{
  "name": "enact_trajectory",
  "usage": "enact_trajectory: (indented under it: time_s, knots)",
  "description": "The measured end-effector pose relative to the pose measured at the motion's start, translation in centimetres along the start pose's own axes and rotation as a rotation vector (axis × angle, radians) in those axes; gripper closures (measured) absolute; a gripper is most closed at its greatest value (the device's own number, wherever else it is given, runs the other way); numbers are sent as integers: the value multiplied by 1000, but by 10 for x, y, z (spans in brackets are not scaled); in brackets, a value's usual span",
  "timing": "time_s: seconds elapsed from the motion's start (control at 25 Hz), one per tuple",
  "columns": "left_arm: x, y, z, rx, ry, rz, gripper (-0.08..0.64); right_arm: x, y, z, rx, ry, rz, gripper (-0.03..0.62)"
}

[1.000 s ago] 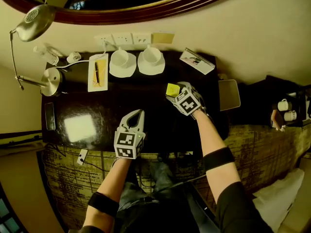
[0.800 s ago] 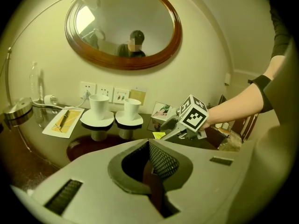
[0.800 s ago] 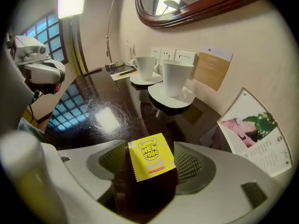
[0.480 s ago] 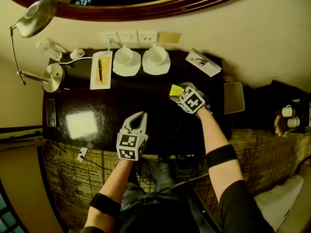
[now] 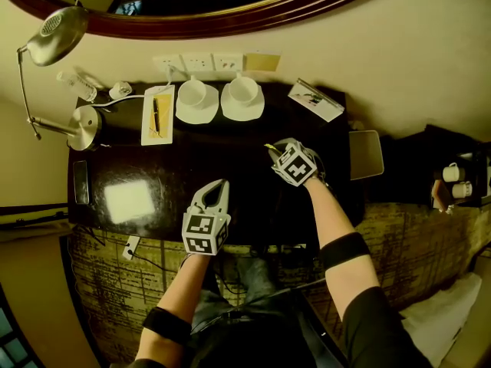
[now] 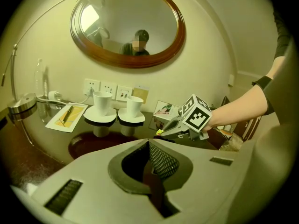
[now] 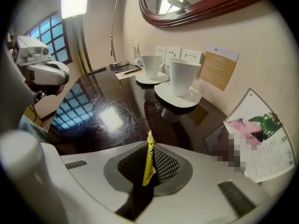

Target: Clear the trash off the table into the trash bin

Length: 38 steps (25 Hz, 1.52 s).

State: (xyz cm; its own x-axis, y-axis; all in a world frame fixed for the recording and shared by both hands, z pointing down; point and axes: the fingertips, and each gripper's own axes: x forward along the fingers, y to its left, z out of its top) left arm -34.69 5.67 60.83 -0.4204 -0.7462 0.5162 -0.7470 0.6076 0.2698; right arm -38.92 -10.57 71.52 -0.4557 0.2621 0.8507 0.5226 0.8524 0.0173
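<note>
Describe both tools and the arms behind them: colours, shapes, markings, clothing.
The left tool and right tool are light grey plastic, tapering to curved jaws with black mesh pads. Each carries a cube of black-and-white square markers. Forearms are bare, with a black band near each elbow. The right tool's jaws have just been closing on a yellow wrapper.

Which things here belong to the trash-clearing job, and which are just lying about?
Job: yellow wrapper; right hand-held gripper, whose jaws have just closed on it.
Lying about: cups, pen, notepad, lamp, leaflet.
</note>
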Motion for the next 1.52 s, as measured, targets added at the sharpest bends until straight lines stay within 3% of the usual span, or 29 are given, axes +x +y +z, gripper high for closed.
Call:
enact_trajectory:
  time_s: [0.36, 0.68, 1.08, 1.32, 1.52]
  knots:
    - [-30, 9, 11, 38, -6, 27, 557, -32, 38, 8, 55, -27, -7, 566]
    - [-66, 11, 30, 79, 4, -1, 557, -103, 69, 61, 200, -230, -45, 566]
    - [-98, 6, 72, 124, -58, -42, 557, -196, 117, 115, 343, -480, -111, 565]
    - [-126, 0, 92, 176, -94, -80, 557, -221, 161, 130, 351, -544, -153, 565]
    - [-135, -7, 91, 206, -91, -109, 557, -232, 169, 129, 383, -571, -196, 565]
